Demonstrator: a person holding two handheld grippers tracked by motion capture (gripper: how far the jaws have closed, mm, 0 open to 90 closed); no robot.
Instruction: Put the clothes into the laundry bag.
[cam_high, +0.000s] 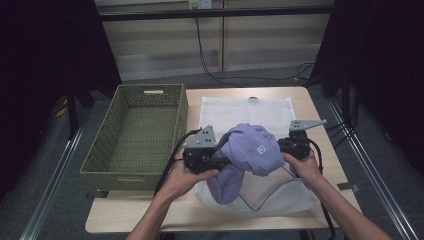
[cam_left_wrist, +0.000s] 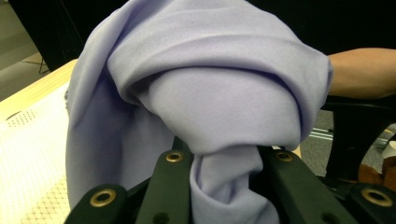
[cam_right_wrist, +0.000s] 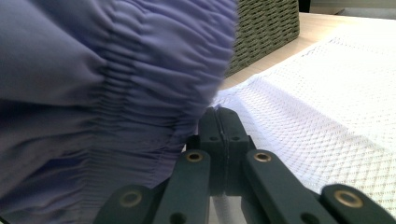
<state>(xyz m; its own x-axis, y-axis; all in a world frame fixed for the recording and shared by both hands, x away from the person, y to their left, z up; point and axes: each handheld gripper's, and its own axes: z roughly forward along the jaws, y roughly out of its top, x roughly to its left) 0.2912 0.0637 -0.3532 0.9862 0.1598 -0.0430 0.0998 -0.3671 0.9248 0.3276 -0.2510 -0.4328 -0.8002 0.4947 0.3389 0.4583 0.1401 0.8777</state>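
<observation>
You held the lilac garment up between both hand-held grippers over the white mesh bag.

Your left hand-held gripper (cam_high: 220, 162) had a twisted fold of the lilac garment (cam_high: 250, 150) pinched between its jaws, the cloth bulging out above them in the left gripper view (cam_left_wrist: 224, 93). Your right hand-held gripper (cam_high: 280, 146) had its jaws pressed fully together, tips meeting at the edge of the garment's gathered waistband (cam_right_wrist: 140, 79); whether any cloth sat between them, I could not tell. The garment hung bunched between the two, its lower end touching the mesh bag (cam_high: 270, 192) lying on the surface (cam_high: 320, 107). A second white mesh piece (cam_high: 235, 110) lay flat farther back, and the green woven basket (cam_high: 120, 145) stood just beside them on your left.
</observation>
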